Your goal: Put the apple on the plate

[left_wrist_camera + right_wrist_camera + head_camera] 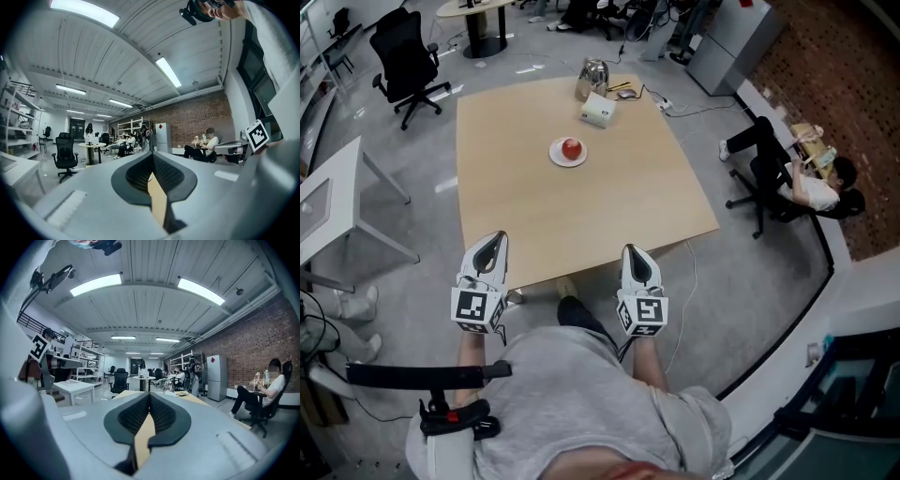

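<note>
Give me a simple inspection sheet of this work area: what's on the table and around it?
Surface: light wooden square table, mostly bare.
Job's things: red apple sits on the small white round plate, mid-table.
Clutter: white box and shiny metal pot at the far edge.
Grippers: left gripper and right gripper both shut, nothing held, at the near edge.
Cables: white power strip with cables off the far right corner.
Surroundings: black office chair, seated person, red brick wall.
</note>
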### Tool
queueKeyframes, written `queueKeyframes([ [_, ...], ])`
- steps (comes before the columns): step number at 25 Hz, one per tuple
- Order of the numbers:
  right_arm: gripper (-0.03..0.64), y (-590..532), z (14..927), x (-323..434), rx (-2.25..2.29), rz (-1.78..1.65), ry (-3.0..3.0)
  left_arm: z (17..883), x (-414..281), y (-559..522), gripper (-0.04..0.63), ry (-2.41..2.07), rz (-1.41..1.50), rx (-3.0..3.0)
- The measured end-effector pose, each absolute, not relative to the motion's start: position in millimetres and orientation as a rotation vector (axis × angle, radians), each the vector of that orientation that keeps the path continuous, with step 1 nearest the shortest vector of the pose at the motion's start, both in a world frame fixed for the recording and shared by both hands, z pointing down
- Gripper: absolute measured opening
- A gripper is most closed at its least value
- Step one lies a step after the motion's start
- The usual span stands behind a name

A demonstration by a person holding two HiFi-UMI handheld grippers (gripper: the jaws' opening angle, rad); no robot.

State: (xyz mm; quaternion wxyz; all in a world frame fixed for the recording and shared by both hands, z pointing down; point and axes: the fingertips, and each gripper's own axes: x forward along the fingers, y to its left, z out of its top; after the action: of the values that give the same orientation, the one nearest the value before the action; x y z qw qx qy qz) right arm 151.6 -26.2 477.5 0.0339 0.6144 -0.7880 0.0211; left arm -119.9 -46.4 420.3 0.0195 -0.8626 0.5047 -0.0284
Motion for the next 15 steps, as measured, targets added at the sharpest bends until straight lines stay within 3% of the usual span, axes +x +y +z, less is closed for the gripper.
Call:
queueKeyframes([
  [15, 0.006, -30.6, 475.4, 149.1, 1.881, 0.067, -2.424, 423.2, -123.5, -49.9, 0.018, 1.575, -0.091, -2.685],
])
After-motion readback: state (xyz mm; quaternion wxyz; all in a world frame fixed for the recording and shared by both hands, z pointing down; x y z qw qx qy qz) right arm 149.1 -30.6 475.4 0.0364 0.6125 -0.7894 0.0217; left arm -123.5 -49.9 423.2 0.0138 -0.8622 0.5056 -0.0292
